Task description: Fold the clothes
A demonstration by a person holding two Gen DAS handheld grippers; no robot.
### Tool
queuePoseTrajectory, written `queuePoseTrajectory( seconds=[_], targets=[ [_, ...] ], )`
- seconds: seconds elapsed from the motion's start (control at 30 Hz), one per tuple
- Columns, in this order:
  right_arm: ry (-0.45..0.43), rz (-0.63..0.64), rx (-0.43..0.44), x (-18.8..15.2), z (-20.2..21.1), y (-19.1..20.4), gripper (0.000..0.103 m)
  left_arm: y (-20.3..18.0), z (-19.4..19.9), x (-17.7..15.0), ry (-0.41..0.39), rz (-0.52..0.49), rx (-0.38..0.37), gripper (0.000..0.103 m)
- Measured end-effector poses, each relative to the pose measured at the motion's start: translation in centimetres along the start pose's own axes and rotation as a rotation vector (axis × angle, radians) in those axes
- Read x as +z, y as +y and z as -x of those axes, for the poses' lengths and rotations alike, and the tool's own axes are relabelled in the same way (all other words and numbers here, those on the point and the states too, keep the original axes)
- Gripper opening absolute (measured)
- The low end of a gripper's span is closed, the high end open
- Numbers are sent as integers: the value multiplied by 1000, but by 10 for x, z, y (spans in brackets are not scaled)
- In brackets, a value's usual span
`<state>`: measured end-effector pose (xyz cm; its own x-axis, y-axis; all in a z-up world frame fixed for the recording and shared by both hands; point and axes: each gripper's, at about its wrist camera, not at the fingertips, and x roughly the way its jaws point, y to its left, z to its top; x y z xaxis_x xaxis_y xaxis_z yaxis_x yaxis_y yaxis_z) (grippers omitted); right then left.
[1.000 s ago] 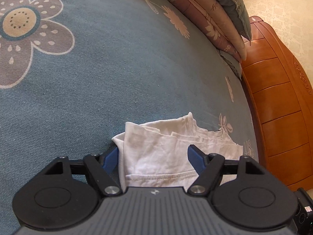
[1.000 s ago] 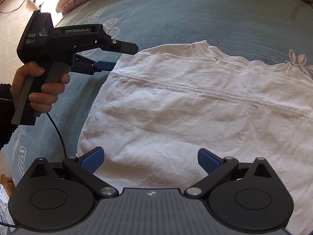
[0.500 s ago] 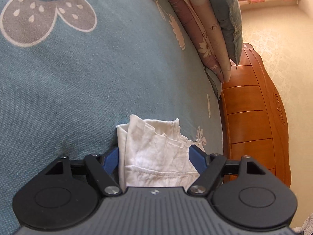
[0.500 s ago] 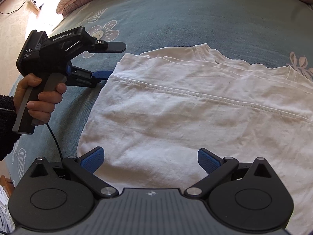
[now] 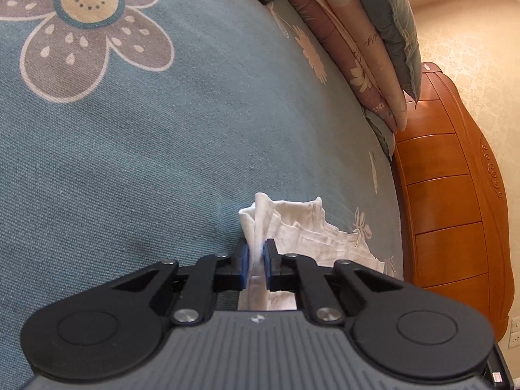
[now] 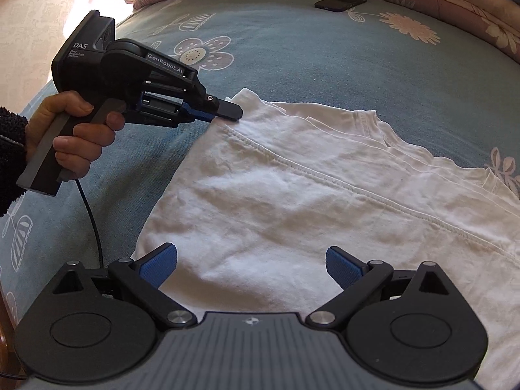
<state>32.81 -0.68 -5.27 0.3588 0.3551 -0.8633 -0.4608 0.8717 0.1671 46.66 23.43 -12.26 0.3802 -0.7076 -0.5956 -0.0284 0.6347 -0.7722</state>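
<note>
Closed since the earlier frame, the left gripper now pinches the shirt corner at upper left of the right view. Right gripper hangs wide over the near hem. Shirt lies on the bed; soft, limp: grip corners.

left tongs body — "DAS", "GenRobot.AI"

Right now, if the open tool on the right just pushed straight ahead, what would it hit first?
Most likely the shirt: the right tool points across it with jaws apart, though how high it sits above the cloth is unclear.
</note>
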Motion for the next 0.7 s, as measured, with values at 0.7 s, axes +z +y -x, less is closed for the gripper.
queuePoseTrajectory(
  seconds=[0.7],
  targets=[
    [21,361,44,-27,0,82,93,20,8,-17,129,25,7,22]
  ],
)
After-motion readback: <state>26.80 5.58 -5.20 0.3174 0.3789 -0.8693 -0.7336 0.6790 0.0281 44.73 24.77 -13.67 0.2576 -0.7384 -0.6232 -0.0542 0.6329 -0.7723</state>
